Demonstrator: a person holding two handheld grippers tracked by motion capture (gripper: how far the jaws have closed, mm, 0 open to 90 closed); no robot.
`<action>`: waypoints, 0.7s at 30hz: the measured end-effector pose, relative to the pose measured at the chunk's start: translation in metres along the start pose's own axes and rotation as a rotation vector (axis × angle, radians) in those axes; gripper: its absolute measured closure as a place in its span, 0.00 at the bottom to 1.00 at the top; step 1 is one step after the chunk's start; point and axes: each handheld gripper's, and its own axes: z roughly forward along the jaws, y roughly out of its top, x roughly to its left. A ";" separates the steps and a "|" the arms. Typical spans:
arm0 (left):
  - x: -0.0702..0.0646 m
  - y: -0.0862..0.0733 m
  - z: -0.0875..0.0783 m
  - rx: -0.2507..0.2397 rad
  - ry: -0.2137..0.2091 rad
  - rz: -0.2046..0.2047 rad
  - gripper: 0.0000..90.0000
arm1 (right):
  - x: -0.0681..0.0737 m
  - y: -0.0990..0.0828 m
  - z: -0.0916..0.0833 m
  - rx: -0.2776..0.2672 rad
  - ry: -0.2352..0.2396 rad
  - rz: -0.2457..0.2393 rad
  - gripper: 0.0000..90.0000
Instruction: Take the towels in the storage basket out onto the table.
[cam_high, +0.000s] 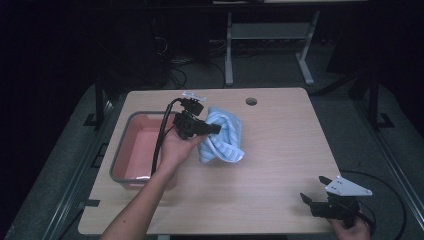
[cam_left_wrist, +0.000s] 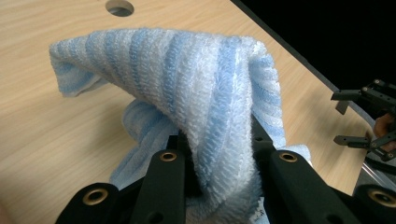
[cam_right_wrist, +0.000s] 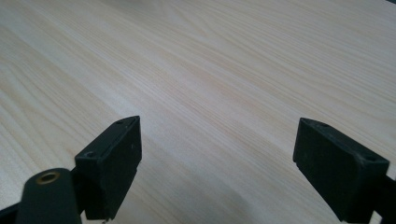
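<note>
A blue-and-white striped towel (cam_high: 225, 137) is bunched up near the middle of the wooden table (cam_high: 280, 150), partly lifted. My left gripper (cam_high: 212, 128) is shut on a fold of this towel (cam_left_wrist: 205, 107), which drapes over both jaws in the left gripper view. My right gripper (cam_high: 316, 189) hovers at the table's front right corner, held in a hand. Its jaws stand wide apart over bare wood (cam_right_wrist: 219, 93), nothing between them. The right gripper (cam_left_wrist: 348, 116) also appears far off in the left gripper view.
A pink tub with a grey rim (cam_high: 131, 150) stands at the table's left side, just behind my left hand. A round cable hole (cam_high: 251, 101) sits near the far edge. Dark floor and a desk frame (cam_high: 230, 45) lie beyond.
</note>
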 end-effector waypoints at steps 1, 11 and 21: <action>-0.001 0.000 0.003 0.005 -0.001 0.003 0.82 | 0.000 0.000 0.000 0.000 0.001 -0.002 0.16; -0.009 0.004 0.029 0.040 -0.011 0.018 0.82 | 0.002 0.001 0.003 0.008 0.011 -0.014 0.17; -0.009 -0.002 0.055 0.079 -0.018 0.017 0.82 | 0.001 0.001 0.002 0.000 0.011 -0.008 0.17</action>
